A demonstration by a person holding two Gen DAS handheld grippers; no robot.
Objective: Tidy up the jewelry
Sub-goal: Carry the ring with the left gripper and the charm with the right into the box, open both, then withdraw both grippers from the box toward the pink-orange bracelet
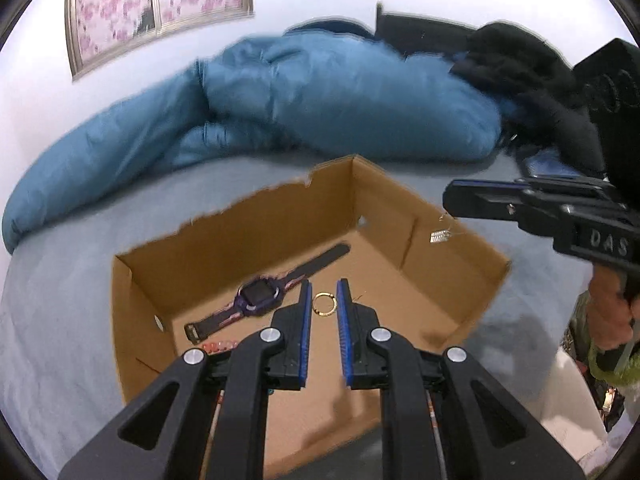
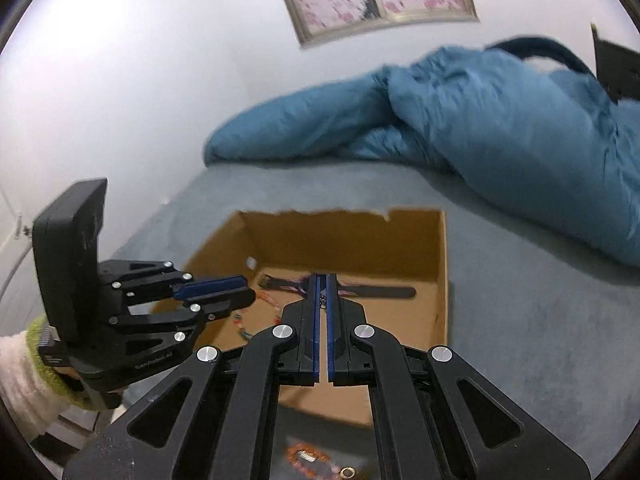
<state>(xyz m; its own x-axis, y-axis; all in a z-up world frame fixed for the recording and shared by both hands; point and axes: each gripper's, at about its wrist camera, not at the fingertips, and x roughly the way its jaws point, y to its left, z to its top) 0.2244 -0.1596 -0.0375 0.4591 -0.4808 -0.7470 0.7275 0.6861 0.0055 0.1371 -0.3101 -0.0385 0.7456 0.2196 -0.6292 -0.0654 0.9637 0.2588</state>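
Jewelry [image 1: 328, 254] is being sorted into a box [image 1: 248, 224] on a bed [image 1: 60, 300].

Left wrist view: a watch [image 1: 256, 296] and red beads [image 1: 218, 346] are lying on the box floor. The left hand-held gripper [image 1: 324, 308] is hanging over the near side with its jaws narrow. A ring [image 1: 323, 304] is showing in the slit, and whether it is pinched or lying on the cardboard below cannot be told. The right hand-held gripper [image 1: 450, 200] is reaching in over the right wall, with a necklace pendant [image 1: 439, 236] dangling under its tip on a fine chain.

Right wrist view: the right hand-held gripper's jaws are pressing together on the chain [image 2: 323, 300], above the middle of the box. A bracelet [image 2: 308, 458] and a second ring [image 2: 347, 472] are waiting on the bed just in front of the near wall.

The step in hand appears to be carrying the necklace into the box. The next move is likely calling for a drop low enough that the pendant clears the right wall, on bare cardboard away from the watch strap so the chain is not tangling.

The far wall's torn edge is standing tallest, and the top is lying open. The two tools are working near each other over the box, so room between them is the tight spot. A duvet [image 1: 320, 92] is bunching well behind.
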